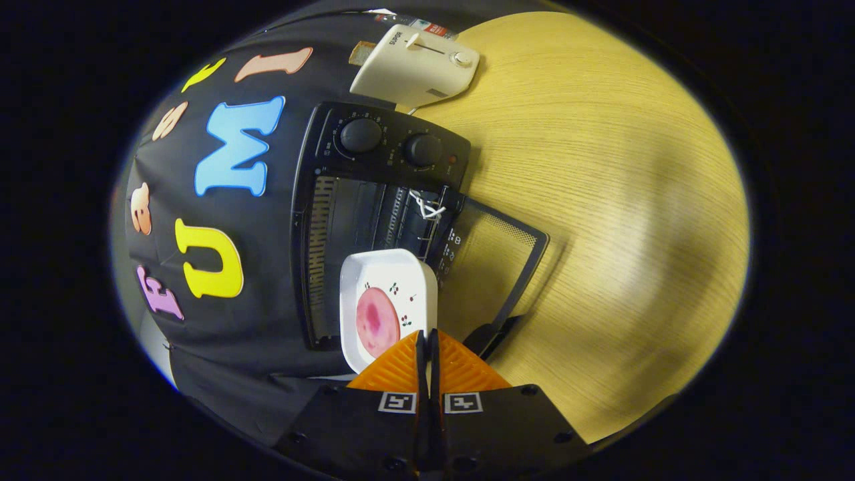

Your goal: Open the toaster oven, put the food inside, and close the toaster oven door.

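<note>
White plate (387, 304) with the pink food (376, 322) pinched at its near rim in the closed claw (427, 347), poised at the toaster oven (374, 200) mouth, door (497, 267) already dropped open, loading and door-closing left undone.

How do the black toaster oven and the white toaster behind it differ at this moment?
The toaster oven is black with two round knobs, and its door hangs open; the white toaster has a slider and one small knob. The tongs hold a white plate with a pink slice of food at the oven's mouth; the toaster stands farther off. Both sit on the wooden table.
</note>
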Motion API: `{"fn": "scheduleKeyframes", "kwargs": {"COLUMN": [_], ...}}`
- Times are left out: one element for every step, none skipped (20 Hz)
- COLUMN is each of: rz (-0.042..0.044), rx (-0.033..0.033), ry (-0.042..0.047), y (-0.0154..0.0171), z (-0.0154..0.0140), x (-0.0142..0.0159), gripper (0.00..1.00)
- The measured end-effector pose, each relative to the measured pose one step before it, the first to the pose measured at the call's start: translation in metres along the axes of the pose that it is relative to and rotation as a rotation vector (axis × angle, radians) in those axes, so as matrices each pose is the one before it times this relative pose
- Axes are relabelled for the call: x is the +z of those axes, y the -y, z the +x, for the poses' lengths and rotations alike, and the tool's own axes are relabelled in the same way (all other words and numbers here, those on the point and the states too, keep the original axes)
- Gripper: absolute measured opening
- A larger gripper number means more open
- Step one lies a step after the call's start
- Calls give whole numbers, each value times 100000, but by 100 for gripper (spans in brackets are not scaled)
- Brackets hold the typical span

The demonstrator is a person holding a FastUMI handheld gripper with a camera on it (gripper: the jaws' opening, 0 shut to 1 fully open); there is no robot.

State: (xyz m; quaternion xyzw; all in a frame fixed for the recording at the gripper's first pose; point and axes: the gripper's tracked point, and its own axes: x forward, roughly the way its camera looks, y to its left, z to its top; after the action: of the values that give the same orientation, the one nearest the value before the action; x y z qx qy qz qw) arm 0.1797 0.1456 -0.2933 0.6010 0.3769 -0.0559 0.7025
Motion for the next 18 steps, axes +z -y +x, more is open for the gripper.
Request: {"fn": "scheduleKeyframes", "kwargs": {"rz": [1891, 1956, 1891, 1270, 959, 1083, 1706, 1705, 1536, 1062, 899, 1038, 1236, 1546, 1787, 1219, 117, -136], "rx": [786, 623, 355, -31, 256, -79, 22, -421, -500, -531, -327, 498, 353, 429, 462, 190, -159, -419], "ry": [2822, 1526, 675, 286, 1224, 551, 518, 540, 794, 1397, 1800, 1649, 1314, 846, 763, 1201, 1818, 1468], "y": [-493, -413, -358, -285, -292, -183, -231, -86, -57, 44, 38, -266, -247, -310, -367, -265, -201, -44], "z": [511, 683, 661, 556, 701, 719, 739, 645, 567, 514, 510, 579, 418, 571, 478, 456, 375, 346], "x": [278, 68, -114, -93, 44, -111, -96, -77, -26, 157, 249, 166, 87, 120, 56, 132, 200, 37], "gripper": [1, 1, 1, 1, 2, 2, 2, 2, 2, 2, 2, 2, 2, 2, 2, 1, 2, 2]}}
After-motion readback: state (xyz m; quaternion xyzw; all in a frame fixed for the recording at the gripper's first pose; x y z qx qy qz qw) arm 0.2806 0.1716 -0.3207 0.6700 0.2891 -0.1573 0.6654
